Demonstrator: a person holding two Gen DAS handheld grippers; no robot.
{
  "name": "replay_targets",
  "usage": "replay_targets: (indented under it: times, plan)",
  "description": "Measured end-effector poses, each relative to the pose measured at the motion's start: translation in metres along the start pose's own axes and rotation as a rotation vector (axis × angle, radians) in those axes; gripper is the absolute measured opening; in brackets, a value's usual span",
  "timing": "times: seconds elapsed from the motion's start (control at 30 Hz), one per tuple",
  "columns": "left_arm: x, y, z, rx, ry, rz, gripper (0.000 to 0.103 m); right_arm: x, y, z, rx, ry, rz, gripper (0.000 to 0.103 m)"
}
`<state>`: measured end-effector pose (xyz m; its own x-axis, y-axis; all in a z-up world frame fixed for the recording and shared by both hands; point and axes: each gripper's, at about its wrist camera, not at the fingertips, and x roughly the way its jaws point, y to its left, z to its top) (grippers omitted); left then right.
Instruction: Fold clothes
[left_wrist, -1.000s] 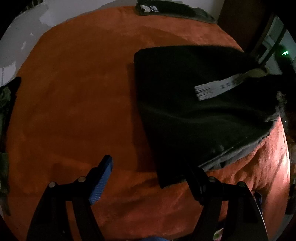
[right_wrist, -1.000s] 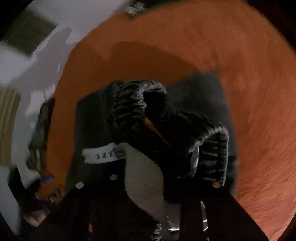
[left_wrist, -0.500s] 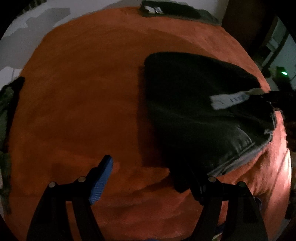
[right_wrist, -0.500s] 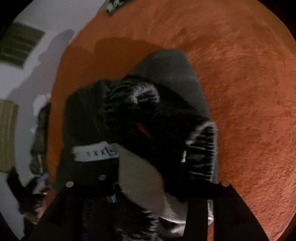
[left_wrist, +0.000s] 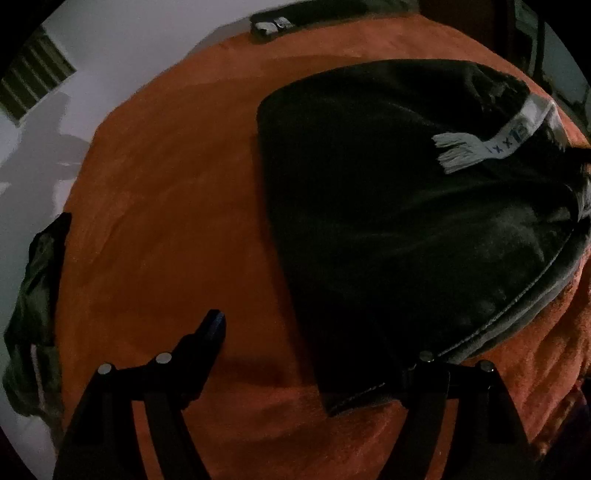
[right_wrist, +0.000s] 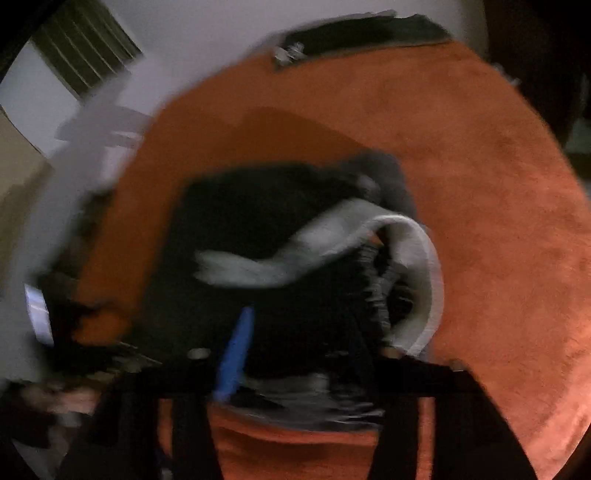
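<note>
Orange plush fabric (left_wrist: 155, 229) covers the whole work surface, and on it, in the right half of the left wrist view, lies the dark, soft garment (left_wrist: 399, 221), already doubled over with a grey stitched hem showing along its lower right edge. A white frayed cloth tag with handwritten marks (left_wrist: 480, 146) rests on its upper right part. The left gripper (left_wrist: 317, 354) hangs over the lower middle of that view with its tongs spread wide; the blue-padded finger (left_wrist: 214, 325) stands over bare orange, while the other finger sits at the garment's near corner, and nothing is pinched. The right wrist view is badly smeared: the right gripper (right_wrist: 295, 354) has just been closing its tongs, which stand fairly near together at the bottom centre, with dark cloth and a pale looping band (right_wrist: 417, 258) just ahead, but whether they are gripping anything I cannot tell. A second dark folded item (left_wrist: 332, 11) lies at the top edge, and a greenish garment (left_wrist: 33, 306) at the far left. The fold looks part done, the step in hand being to settle this layer. Next, I judge, the left tongs should close on the near corner, both layers together.
</note>
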<state>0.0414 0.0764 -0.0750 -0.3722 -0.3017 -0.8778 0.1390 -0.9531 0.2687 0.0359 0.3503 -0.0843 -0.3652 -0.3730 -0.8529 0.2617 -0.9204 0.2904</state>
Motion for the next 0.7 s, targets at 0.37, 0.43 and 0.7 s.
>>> replay_targets:
  times: [0.37,0.43,0.7]
  plan:
    - [-0.007,-0.001,-0.007,0.061,-0.093,0.015,0.084,-0.029,0.007,-0.015,-0.031,-0.123,-0.020,0.008]
    - [-0.008,0.004,-0.005,0.042,-0.087,-0.009,0.084,-0.029,0.017,-0.024,-0.072,-0.116,0.022,0.010]
    - [-0.043,0.036,0.008,-0.008,-0.075,-0.100,0.084,-0.029,0.014,-0.026,-0.062,-0.044,0.066,0.009]
